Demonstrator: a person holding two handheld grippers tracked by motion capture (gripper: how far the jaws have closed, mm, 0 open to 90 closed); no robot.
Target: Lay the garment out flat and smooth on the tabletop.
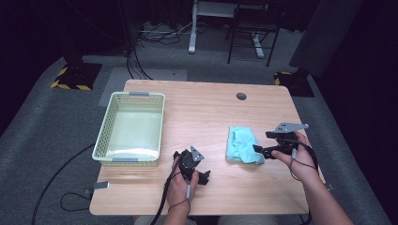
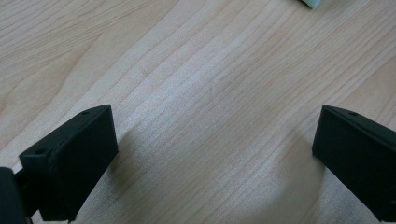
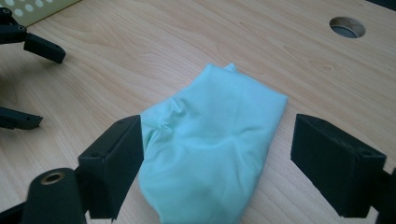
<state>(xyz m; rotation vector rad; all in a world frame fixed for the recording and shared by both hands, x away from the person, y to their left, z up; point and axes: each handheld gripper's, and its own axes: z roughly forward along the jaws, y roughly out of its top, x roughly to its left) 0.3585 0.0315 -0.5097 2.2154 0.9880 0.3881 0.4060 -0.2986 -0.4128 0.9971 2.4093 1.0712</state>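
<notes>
The blue cloth (image 3: 212, 144) lies right between the wide-open jaws of the right claw (image 3: 217, 154). The left claw (image 1: 192, 165) is open too, holds nothing, and is farther away.

The cloth (image 1: 243, 145) was a plain pale turquoise, lying on a table (image 1: 206, 112) of light wood with fine streaked grain. Left of the cloth, the basket (image 1: 104, 131) was pale yellow-green, its walls dotted with small holes and its handles grey. Right of the cloth, the right gripper (image 1: 259, 150) was black with a grey plate. The left gripper (image 1: 206, 177) was black too.
</notes>
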